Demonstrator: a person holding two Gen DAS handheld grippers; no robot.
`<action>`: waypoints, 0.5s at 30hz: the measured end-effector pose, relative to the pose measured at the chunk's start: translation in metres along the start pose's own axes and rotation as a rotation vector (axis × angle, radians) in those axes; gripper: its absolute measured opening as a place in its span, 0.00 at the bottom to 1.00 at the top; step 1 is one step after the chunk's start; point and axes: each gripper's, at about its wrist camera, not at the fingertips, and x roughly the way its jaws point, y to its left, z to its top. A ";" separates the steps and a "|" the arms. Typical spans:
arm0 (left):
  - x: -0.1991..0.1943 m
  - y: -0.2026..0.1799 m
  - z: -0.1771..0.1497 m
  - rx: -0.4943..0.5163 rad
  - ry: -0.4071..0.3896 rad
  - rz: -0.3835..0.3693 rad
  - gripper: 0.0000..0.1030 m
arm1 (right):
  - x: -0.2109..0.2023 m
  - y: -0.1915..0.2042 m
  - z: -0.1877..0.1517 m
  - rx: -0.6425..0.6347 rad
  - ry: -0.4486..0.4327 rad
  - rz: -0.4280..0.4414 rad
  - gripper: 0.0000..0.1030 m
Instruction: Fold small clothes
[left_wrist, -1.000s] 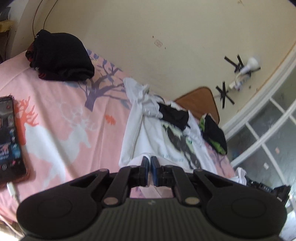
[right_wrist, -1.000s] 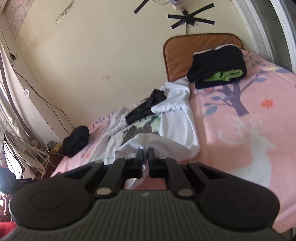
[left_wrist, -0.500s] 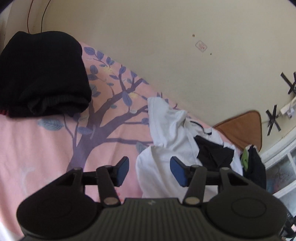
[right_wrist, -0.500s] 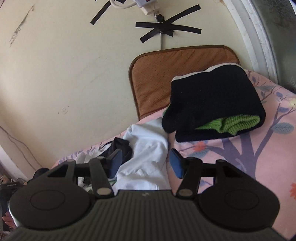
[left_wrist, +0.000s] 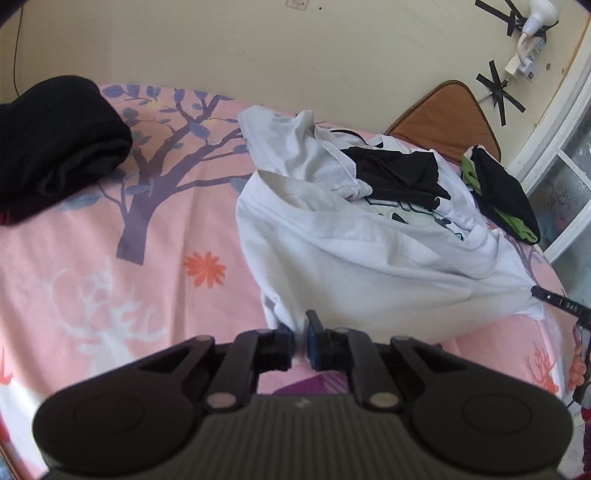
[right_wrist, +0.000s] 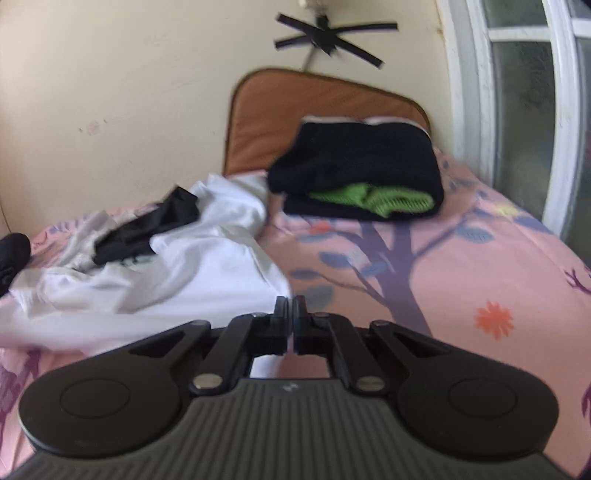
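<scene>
A white t-shirt (left_wrist: 369, 258) with a dark print lies crumpled on the pink bedsheet (left_wrist: 110, 258); it also shows in the right wrist view (right_wrist: 166, 280). A small black garment (left_wrist: 399, 177) lies on top of it. My left gripper (left_wrist: 301, 341) is shut on the shirt's near left edge. My right gripper (right_wrist: 290, 314) is shut on the shirt's near right corner; its tip also shows in the left wrist view (left_wrist: 546, 297), pulling the hem taut.
A folded black garment (left_wrist: 55, 140) lies at the far left of the bed. A folded black and green garment (right_wrist: 362, 177) lies at the far right before a brown cushion (right_wrist: 295, 107). The wall and a window (right_wrist: 524, 92) bound the bed.
Both grippers were shut on the shirt, then opened and moved toward the far end. Now both have pulled back and are shut on the shirt's near edge again.
</scene>
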 end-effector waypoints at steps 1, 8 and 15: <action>0.001 0.000 -0.001 0.000 0.010 0.016 0.10 | 0.005 0.001 -0.004 -0.018 0.030 -0.007 0.06; -0.024 -0.013 0.015 0.090 -0.104 0.150 0.42 | -0.026 0.039 0.024 -0.182 -0.141 0.057 0.38; 0.037 -0.035 0.065 0.093 -0.014 0.073 0.53 | 0.035 0.076 0.053 -0.339 -0.073 0.156 0.53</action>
